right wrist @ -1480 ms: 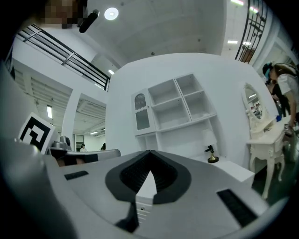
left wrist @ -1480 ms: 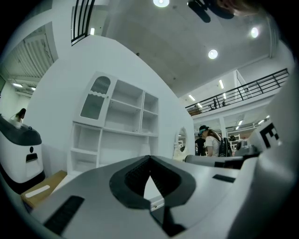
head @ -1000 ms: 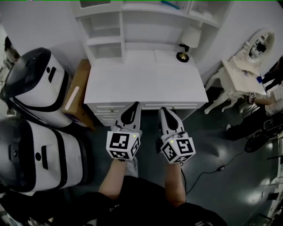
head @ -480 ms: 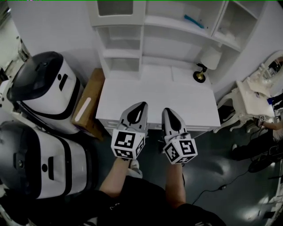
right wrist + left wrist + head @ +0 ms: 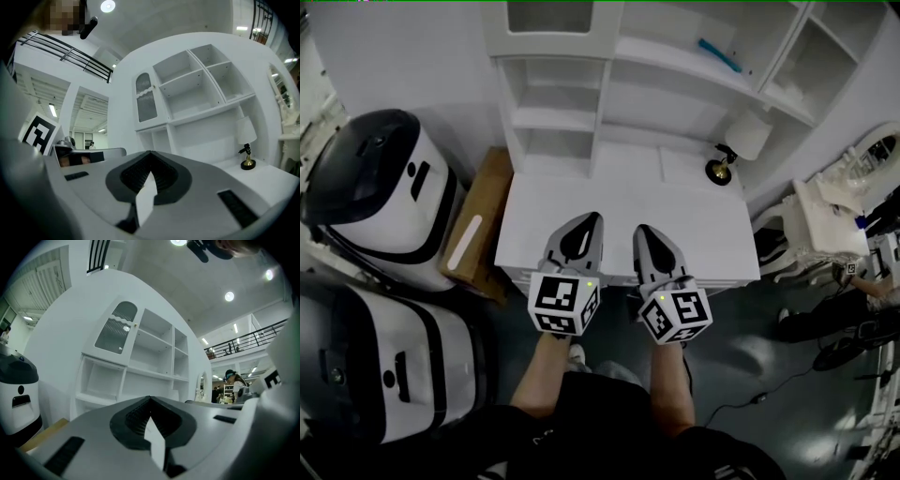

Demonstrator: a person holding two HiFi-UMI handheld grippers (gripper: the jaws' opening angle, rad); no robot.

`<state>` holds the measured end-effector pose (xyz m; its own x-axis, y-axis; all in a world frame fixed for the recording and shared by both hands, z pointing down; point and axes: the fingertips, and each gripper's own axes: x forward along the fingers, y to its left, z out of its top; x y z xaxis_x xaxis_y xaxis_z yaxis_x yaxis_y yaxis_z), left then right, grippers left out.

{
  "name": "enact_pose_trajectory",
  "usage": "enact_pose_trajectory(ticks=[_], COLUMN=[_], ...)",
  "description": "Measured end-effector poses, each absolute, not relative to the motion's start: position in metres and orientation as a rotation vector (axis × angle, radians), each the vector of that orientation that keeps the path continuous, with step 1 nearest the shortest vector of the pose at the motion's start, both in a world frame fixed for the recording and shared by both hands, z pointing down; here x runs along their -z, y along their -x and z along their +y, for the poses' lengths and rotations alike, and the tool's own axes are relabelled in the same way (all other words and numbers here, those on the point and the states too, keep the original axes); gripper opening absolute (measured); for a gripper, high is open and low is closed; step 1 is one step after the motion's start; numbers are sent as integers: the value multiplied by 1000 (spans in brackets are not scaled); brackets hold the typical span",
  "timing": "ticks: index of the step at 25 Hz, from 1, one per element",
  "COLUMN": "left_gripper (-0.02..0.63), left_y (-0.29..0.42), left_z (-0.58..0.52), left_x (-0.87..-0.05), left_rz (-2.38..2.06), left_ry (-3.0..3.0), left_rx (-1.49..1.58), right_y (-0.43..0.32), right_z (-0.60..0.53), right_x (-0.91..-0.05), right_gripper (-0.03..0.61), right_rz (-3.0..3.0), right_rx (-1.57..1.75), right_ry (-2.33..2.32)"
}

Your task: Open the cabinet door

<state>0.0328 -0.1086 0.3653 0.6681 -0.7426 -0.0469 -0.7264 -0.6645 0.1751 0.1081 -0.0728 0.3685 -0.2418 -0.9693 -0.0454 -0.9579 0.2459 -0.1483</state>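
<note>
Both the left gripper (image 5: 589, 221) and right gripper (image 5: 643, 232), clenched and empty, are advancing over the near edge of the tabletop (image 5: 712, 234), nearing the cabinet door (image 5: 551, 15), still shut at far upper left

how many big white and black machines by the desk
2. One machine stands left of the desk, by the cardboard box; the other sits nearer the person, lower left in head view. More may be hidden.
</note>
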Motion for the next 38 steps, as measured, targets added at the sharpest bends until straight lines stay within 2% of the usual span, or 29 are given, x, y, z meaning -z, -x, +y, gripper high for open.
enact_pose_trajectory(ticks=[17, 38], left_gripper=[11, 11], left_y=[-25, -74], left_z=[-168, -298], left_x=[-349, -305], left_rz=[-1336, -1517], left_ry=[-2710, -2730], left_rx=[212, 257], right_y=[-95, -146], right_z=[-142, -286], right_x=[-350, -297], right_gripper=[20, 20], right_rz=[2466, 2516], right_rx=[63, -47], right_ry=[1719, 1495])
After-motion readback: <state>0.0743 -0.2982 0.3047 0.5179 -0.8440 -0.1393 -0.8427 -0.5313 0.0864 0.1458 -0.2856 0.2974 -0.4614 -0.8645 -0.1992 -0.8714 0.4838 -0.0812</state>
